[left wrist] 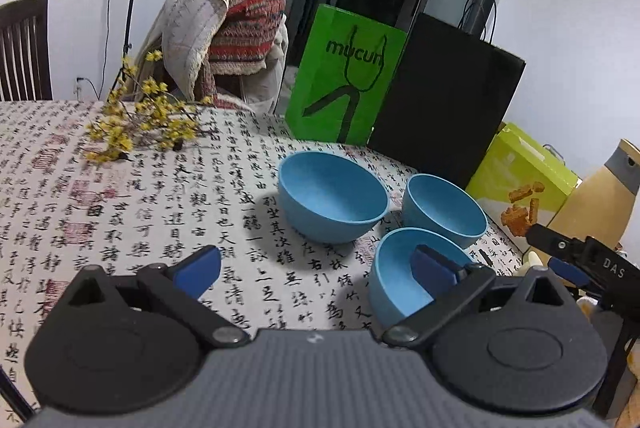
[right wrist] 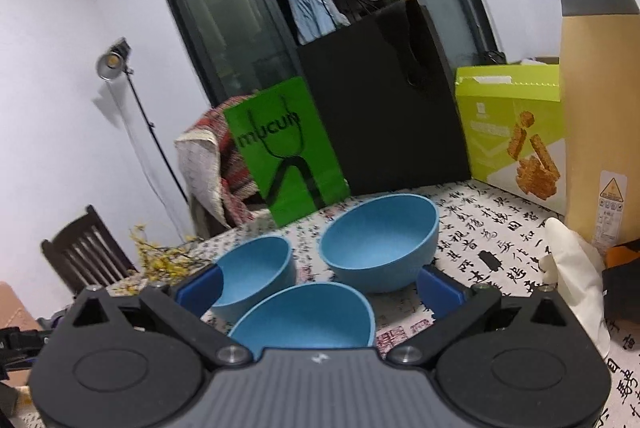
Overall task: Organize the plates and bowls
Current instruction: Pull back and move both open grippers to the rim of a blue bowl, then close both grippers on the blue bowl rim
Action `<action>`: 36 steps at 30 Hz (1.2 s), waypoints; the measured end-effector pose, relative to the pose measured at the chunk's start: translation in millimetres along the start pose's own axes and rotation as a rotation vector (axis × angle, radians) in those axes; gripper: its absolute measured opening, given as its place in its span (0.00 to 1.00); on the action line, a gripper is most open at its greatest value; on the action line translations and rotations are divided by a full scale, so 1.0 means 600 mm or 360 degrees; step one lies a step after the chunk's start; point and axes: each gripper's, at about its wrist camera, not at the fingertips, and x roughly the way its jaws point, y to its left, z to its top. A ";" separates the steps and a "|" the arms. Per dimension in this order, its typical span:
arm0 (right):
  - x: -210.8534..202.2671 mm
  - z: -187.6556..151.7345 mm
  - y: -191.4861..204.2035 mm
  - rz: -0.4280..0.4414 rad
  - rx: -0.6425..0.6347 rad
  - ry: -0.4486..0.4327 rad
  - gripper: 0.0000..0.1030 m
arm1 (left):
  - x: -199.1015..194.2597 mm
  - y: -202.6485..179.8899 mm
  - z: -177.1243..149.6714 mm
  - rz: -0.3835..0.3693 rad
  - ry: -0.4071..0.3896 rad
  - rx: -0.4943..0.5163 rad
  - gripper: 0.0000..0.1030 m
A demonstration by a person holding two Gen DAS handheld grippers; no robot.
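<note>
Three blue bowls stand close together on the calligraphy-print tablecloth [left wrist: 120, 211]. In the left wrist view the largest bowl [left wrist: 332, 203] is in the middle, a smaller bowl [left wrist: 444, 209] sits to its right, and a third bowl [left wrist: 400, 280] is nearest. My left gripper [left wrist: 318, 266] is open and holds nothing; its right fingertip [left wrist: 434, 264] hangs over the nearest bowl. The right gripper [left wrist: 576, 262] shows at the right edge. In the right wrist view my right gripper [right wrist: 320, 290] is open above the closest bowl [right wrist: 308, 320], with two bowls [right wrist: 256, 268] [right wrist: 380, 240] beyond.
A green paper bag [left wrist: 344, 79], a black bag [left wrist: 444, 107] and a lime snack box [left wrist: 520, 175] line the table's far side. A tall tan bottle [right wrist: 596, 99] and a white cloth [right wrist: 576, 268] stand at the right. Yellow flowers [left wrist: 140, 123] lie at the far left, near a cloth-draped chair [left wrist: 224, 27].
</note>
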 end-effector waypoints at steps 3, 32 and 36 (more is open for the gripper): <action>0.027 0.011 0.000 -0.0008 0.0034 0.0052 1.00 | 0.027 -0.017 0.012 0.0004 0.0065 -0.0028 1.00; 0.145 -0.065 -0.039 -0.0216 -0.0011 0.0266 0.80 | 0.206 -0.106 -0.011 0.0225 0.0301 0.0072 0.89; 0.150 -0.069 -0.040 -0.0204 -0.0020 0.0303 0.69 | 0.220 -0.113 -0.014 0.0222 0.0327 0.0068 0.83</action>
